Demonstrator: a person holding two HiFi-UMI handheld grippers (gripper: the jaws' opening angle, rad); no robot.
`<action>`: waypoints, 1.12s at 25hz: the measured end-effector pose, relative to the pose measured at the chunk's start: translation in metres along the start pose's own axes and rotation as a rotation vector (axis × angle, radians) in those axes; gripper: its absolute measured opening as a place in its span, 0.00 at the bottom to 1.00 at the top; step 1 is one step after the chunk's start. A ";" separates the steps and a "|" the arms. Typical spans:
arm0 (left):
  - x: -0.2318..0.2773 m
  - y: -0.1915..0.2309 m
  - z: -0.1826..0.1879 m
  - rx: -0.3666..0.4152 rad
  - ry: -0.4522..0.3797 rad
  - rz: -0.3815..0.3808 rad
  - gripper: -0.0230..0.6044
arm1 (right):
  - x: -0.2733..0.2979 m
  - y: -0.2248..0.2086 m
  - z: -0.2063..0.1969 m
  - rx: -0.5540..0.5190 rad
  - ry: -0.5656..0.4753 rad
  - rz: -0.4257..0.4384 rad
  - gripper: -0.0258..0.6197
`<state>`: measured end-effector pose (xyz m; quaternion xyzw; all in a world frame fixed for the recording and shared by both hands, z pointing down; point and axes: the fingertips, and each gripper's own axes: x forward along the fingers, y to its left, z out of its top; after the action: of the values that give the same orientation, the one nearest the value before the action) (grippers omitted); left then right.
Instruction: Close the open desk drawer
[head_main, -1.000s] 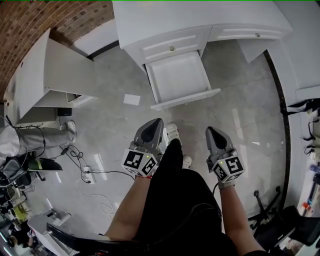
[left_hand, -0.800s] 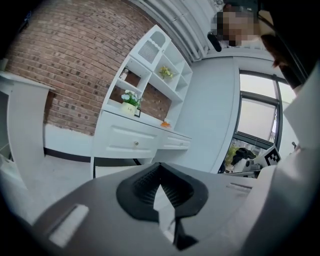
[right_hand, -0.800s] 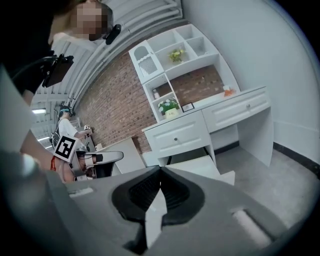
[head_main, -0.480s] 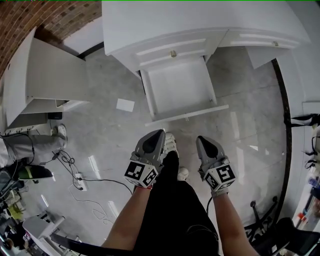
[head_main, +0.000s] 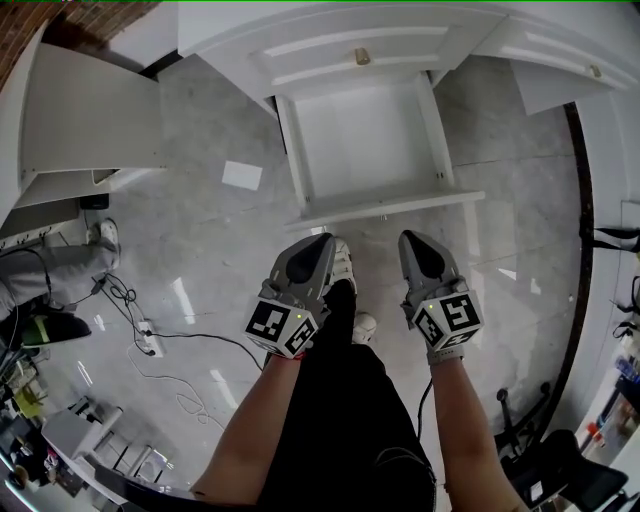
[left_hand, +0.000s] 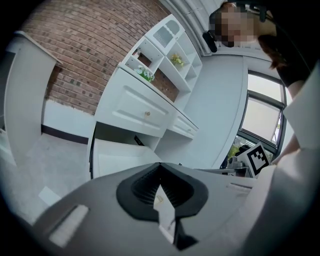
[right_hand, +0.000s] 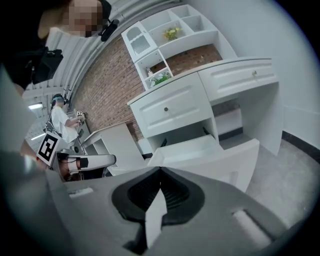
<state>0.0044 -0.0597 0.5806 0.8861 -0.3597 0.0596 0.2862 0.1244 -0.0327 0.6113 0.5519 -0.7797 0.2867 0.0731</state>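
The white desk (head_main: 330, 30) has its lower drawer (head_main: 365, 140) pulled out and empty, with the front panel (head_main: 385, 208) nearest me. My left gripper (head_main: 318, 240) hangs shut just short of that panel, with nothing in it. My right gripper (head_main: 413, 238) is level with it, also shut and empty, a little below the panel's right half. In the left gripper view the drawer (left_hand: 125, 157) lies beyond the shut gripper (left_hand: 160, 164). The right gripper view shows the drawer front (right_hand: 210, 155) close ahead of the shut gripper (right_hand: 160, 169).
A closed upper drawer with a knob (head_main: 362, 57) sits above the open one. A white side unit (head_main: 90, 120) stands at the left, with a sheet of paper (head_main: 241, 175) on the floor. Cables and a power strip (head_main: 150, 345) lie at the lower left, near a seated person (head_main: 50, 270).
I have moved towards the desk: the drawer looks larger and its front panel now lies just ahead of both gripper tips. Both grippers stay shut and empty.
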 end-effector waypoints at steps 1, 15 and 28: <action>0.002 0.002 -0.002 -0.003 -0.001 0.002 0.04 | 0.004 -0.003 -0.003 -0.001 0.007 -0.002 0.04; 0.017 0.013 -0.020 -0.025 0.024 -0.016 0.04 | 0.035 -0.008 -0.017 0.018 0.028 -0.025 0.04; 0.038 0.014 -0.022 0.005 0.061 -0.058 0.04 | 0.048 -0.017 -0.007 0.079 -0.012 -0.070 0.04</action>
<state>0.0251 -0.0786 0.6170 0.8947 -0.3247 0.0793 0.2963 0.1199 -0.0719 0.6434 0.5832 -0.7482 0.3112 0.0565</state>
